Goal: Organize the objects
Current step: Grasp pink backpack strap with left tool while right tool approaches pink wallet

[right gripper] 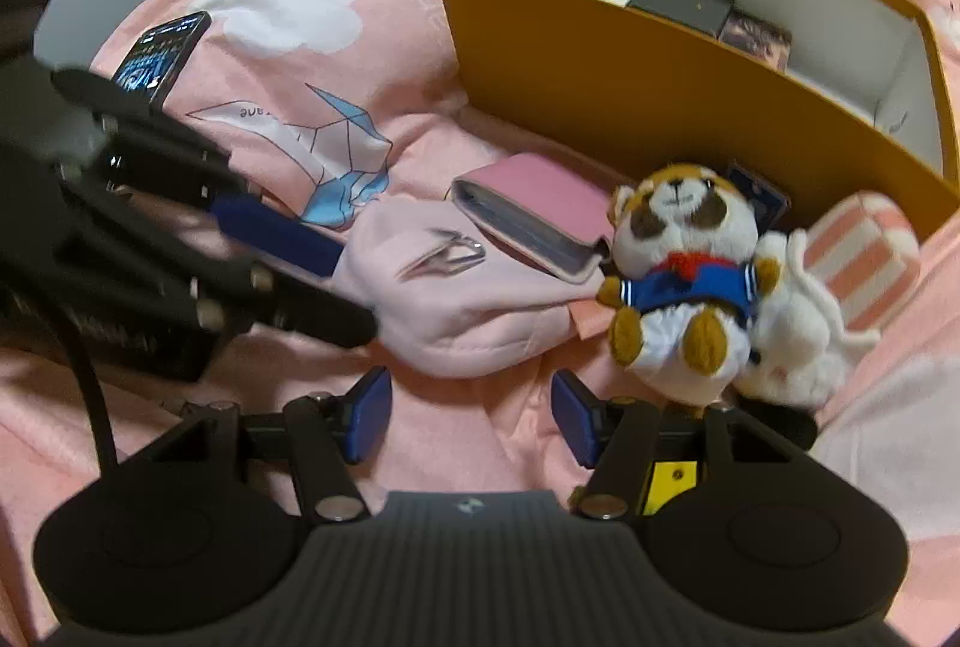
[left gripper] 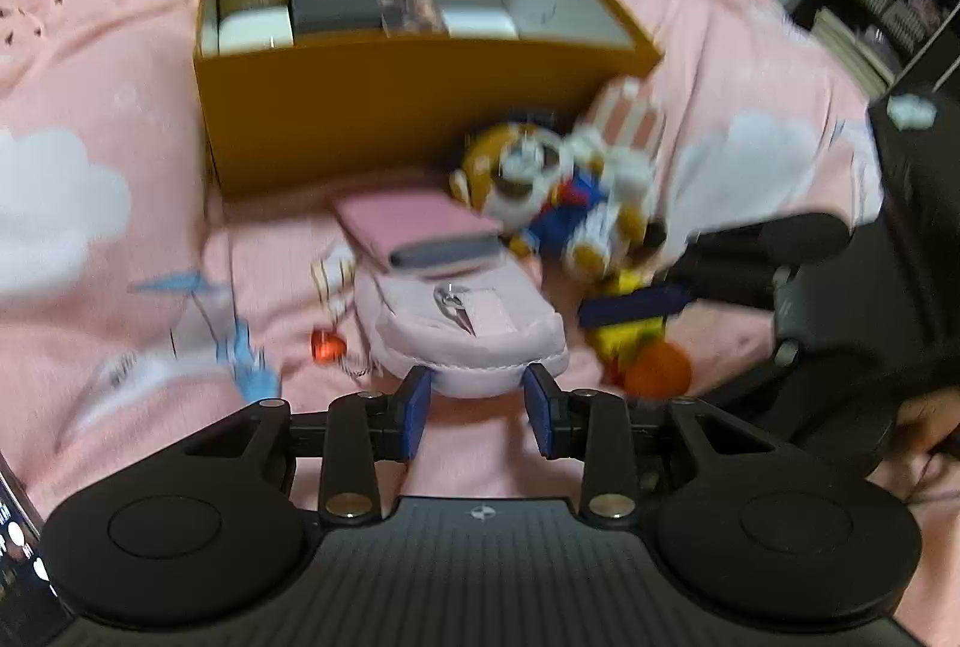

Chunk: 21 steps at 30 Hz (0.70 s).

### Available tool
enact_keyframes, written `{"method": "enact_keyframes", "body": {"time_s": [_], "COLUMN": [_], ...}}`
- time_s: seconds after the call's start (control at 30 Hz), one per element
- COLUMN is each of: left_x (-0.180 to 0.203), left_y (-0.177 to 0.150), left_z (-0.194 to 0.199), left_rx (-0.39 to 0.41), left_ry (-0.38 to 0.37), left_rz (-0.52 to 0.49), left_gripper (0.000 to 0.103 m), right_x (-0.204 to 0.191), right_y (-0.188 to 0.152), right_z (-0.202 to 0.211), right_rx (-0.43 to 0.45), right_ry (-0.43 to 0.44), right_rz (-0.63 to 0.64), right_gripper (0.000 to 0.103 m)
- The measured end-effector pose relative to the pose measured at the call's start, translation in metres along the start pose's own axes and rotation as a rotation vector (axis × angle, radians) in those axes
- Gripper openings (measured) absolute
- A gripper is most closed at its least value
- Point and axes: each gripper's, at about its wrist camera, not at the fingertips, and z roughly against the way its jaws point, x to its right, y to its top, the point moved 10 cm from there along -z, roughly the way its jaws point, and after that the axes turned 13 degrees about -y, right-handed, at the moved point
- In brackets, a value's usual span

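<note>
Nearest to me, my left gripper (left gripper: 477, 407) has its jaws spread apart, one on each side of the near edge of a soft pale pink pouch (left gripper: 465, 329) lying on the pink bedspread (left gripper: 90, 65); I judge it is not pinched yet. My right gripper (right gripper: 468, 413) is also spread wide with nothing between its blue pads, hovering over bare bedspread near the pouch.

The risk, as I judge it: a pink wallet (left gripper: 420, 233) rests on the far end of the pouch, so lifting the pouch could tip the wallet off or drag it along. The pouch is limp and could fold or slip from a shallow grip. A small red charm (left gripper: 327, 347) on a chain lies just left of the pouch and may snag.

To the right, a plush animal in a blue sailor top (right gripper: 684, 281) lies on its back, touching a white plush (right gripper: 792, 329) and a pink striped cushion (right gripper: 858, 263).

Farthest, an open orange box (left gripper: 372, 125) with white inner walls holds a row of small boxes at its left side: gold, white, black and a patterned one. Its right part looks unfilled
</note>
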Motion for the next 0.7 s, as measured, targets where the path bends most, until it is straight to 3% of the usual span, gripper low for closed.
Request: {"method": "enact_keyframes", "body": {"time_s": [0.27, 0.33, 0.37, 0.43, 0.57, 0.7], "left_x": [-0.001, -0.003, -0.004, -0.007, -0.013, -0.018], "left_y": [0.025, 0.028, 0.029, 0.028, 0.022, 0.011], "left_z": [0.008, 0.011, 0.013, 0.016, 0.024, 0.030], "left_rx": [0.098, 0.118, 0.122, 0.116, 0.090, 0.056], "left_ry": [-0.015, -0.010, -0.002, 0.013, 0.045, 0.067], "left_rz": [-0.020, -0.019, -0.017, -0.014, -0.017, -0.026], "left_gripper": [0.039, 0.039, 0.039, 0.039, 0.051, 0.056], "right_x": [0.007, 0.008, 0.007, 0.006, 0.006, 0.011], "right_y": [0.024, 0.031, 0.033, 0.038, 0.042, 0.049], "right_z": [-0.002, -0.004, -0.005, -0.004, -0.002, 0.003], "right_rx": [0.088, 0.105, 0.110, 0.125, 0.136, 0.132], "right_ry": [-0.075, -0.076, -0.066, -0.068, -0.073, -0.032], "right_rz": [0.030, 0.029, 0.031, 0.038, 0.052, 0.004], "right_gripper": [0.060, 0.046, 0.045, 0.042, 0.035, 0.028]}}
